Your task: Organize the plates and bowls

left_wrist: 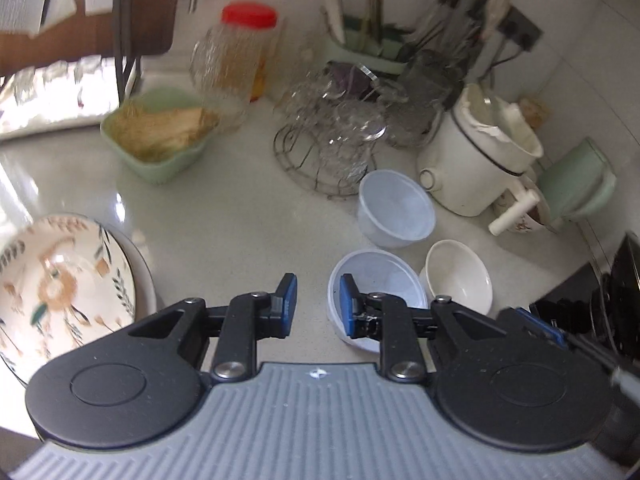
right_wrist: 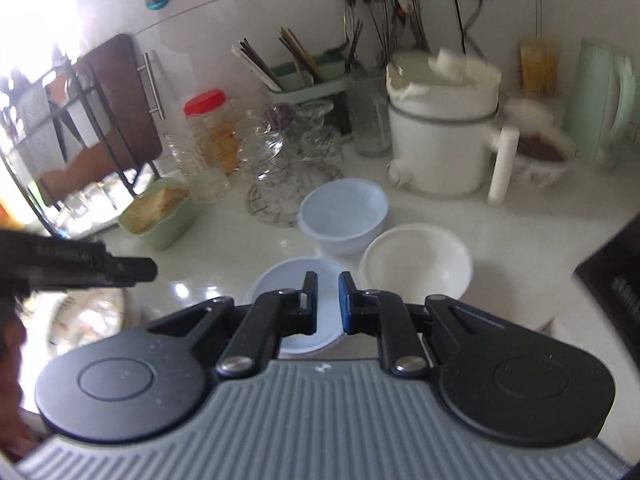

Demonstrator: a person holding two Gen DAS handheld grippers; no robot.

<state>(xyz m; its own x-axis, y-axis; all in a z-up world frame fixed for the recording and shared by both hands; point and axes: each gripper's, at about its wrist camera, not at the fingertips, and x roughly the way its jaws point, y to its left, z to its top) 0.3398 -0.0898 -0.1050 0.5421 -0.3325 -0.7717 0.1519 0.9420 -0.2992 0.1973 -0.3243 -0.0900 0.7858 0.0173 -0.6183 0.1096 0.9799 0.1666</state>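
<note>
A floral plate (left_wrist: 60,288) lies at the left on the pale counter, stacked on a grey-rimmed plate. To the right stand a far translucent plastic bowl (left_wrist: 396,212), a near translucent plastic bowl (left_wrist: 384,276) and a white ceramic bowl (left_wrist: 458,276). My left gripper (left_wrist: 318,304) hovers open over bare counter, its right finger overlapping the near bowl's left rim. My right gripper (right_wrist: 328,300) is shut with only a slit between the pads, empty, above the near plastic bowl (right_wrist: 280,280). The white bowl (right_wrist: 416,264) and the far bowl (right_wrist: 344,216) lie just beyond it.
A green basket (left_wrist: 160,136), a red-lidded jar (left_wrist: 248,40), glasses on a wire rack (left_wrist: 332,140), a utensil holder (left_wrist: 368,40) and a white cooker (left_wrist: 476,152) crowd the back. A green kettle (right_wrist: 600,100) stands far right. A dark stove edge (right_wrist: 616,280) borders the right.
</note>
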